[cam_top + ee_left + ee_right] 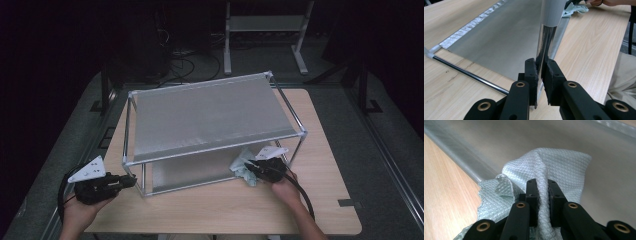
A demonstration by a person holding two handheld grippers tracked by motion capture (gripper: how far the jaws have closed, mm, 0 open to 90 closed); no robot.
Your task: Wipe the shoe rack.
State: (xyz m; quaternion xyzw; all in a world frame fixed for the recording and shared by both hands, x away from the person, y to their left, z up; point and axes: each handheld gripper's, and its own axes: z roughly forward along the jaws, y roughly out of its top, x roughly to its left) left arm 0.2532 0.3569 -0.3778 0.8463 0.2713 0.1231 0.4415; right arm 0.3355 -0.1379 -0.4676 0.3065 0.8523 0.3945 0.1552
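No text, label, brand, number or sign is showing legibly on anything around the metal rack [210, 117], though the dim background beyond it may be hiding markings too small to make out.

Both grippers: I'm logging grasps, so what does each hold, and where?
Left gripper clamps the rack's front corner post; right gripper pinches a raised fold of the cloth.

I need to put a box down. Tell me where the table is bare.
Bare wood lies along the table edge between both grippers, and right of the shelf rack. It is crowded at the rack's front corners: the left gripper clamps the post, and the right gripper pinches the cloth.
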